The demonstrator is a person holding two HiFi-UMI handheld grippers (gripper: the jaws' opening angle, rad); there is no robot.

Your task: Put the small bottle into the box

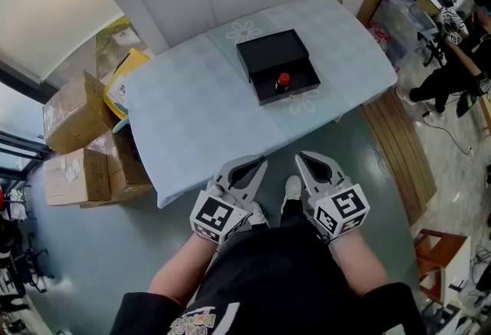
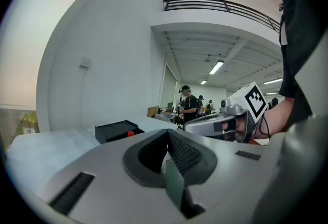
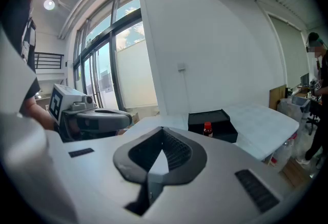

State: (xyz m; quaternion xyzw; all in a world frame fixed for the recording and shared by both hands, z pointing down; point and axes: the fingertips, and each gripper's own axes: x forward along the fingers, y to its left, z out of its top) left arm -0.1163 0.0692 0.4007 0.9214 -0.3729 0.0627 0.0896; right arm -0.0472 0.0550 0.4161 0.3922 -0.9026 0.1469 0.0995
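Note:
A black box (image 1: pixel 276 65) lies open on the table (image 1: pixel 192 119), which has a pale blue cloth. The small bottle (image 1: pixel 282 82) with a red cap stands upright in the box's near half. Both grippers hang close to my body, short of the table's front edge and well apart from the box. My left gripper (image 1: pixel 259 162) is shut and empty, and so is my right gripper (image 1: pixel 301 156). The left gripper view shows the box (image 2: pixel 115 129) far ahead. The right gripper view shows the box (image 3: pixel 212 120) and the bottle (image 3: pixel 207 129).
Cardboard boxes (image 1: pixel 73 115) are stacked on the floor left of the table. A wooden board (image 1: pixel 403 157) lies along the table's right side, with a wooden stool (image 1: pixel 441 257) nearer me. People (image 1: pixel 453 57) sit at desks to the far right.

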